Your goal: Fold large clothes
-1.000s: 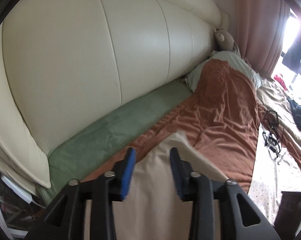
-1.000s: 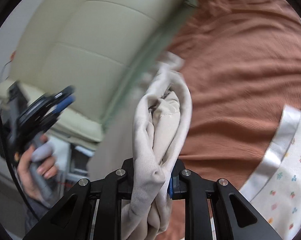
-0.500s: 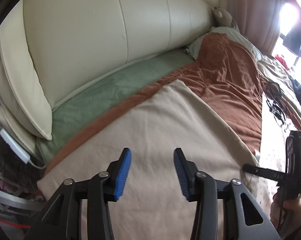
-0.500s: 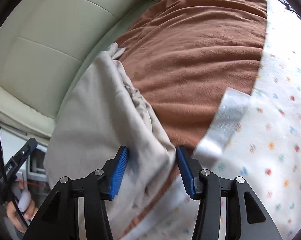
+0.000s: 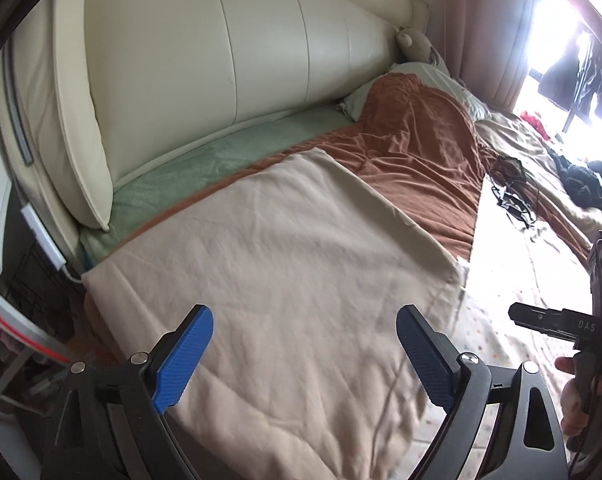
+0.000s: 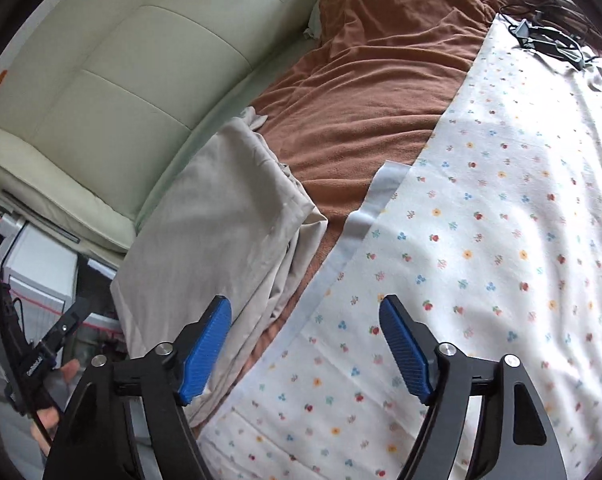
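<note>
Both grippers, left gripper (image 5: 305,354) and right gripper (image 6: 305,346), have released the folded beige fabric garment (image 5: 285,280); jaws are opening, empty. The fold lies at 12 o'clock.

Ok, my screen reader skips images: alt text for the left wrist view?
A beige cloth lies flat on a brown blanket beside a cream headboard. The left hand-held gripper hovers above it, jaws opening, nothing between them.
</note>
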